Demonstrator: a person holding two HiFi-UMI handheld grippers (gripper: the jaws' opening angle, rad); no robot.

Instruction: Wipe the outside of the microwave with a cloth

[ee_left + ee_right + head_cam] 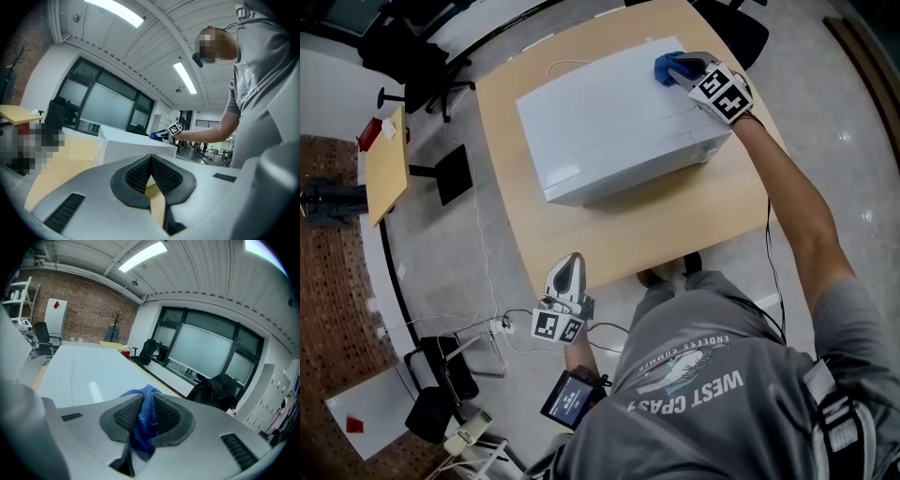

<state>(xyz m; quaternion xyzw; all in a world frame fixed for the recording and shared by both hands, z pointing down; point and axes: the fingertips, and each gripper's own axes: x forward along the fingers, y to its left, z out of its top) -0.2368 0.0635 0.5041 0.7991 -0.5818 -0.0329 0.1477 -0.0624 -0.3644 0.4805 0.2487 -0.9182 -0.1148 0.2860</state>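
While the left gripper hung off the bench, fingers pressed together and empty, the microwave sat mid-bench with its door shut and contents hidden. On its far right top corner, the right gripper pinched the blue cloth between its fingers. A thin pinch might let the cloth drag free during wiping.

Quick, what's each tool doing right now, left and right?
Left tool: closed, nothing in it.
Right tool: closed on the blue cloth, at the microwave's far corner.
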